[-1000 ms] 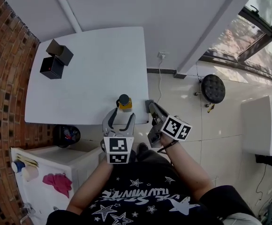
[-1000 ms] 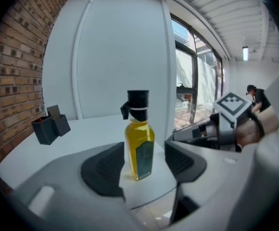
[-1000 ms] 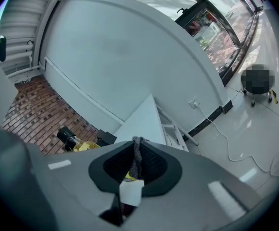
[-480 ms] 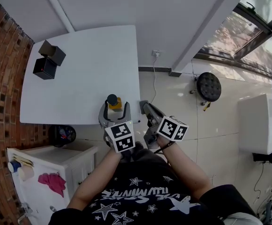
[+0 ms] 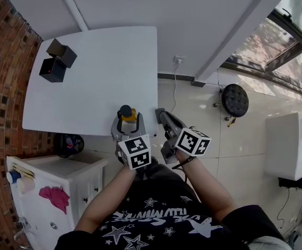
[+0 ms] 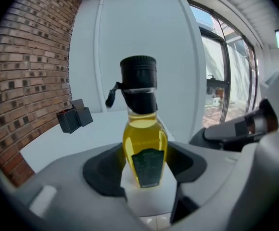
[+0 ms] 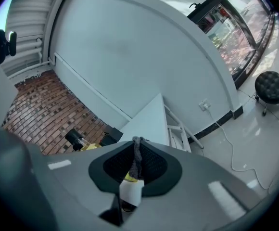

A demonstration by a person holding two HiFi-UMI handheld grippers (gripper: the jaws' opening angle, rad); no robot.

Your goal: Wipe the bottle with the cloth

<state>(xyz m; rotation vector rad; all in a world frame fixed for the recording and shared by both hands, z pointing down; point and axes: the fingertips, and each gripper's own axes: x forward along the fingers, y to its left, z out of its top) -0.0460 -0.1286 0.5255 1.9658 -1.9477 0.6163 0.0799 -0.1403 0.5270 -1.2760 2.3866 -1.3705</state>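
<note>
the bottle [image 5: 126, 113] stands up on the white surface [image 5: 88, 77], close to the near edge and near the right corner. it has yellow stuff inside and a black cap. the left tool [image 5: 127, 122] is around the bottle. its jaws have just been closing, and now the pads touch the bottle low down on both sides, so it grips the bottle. the right tool [image 5: 160, 113] is just right of the bottle, by the right edge of the surface. its jaws are closed on a thin grey cloth [image 7: 136, 159], pinched between the pads. the cloth and the bottle are apart. two dark boxes [image 5: 57, 62] sit at the far left of the surface, well apart from the bottle.
</note>
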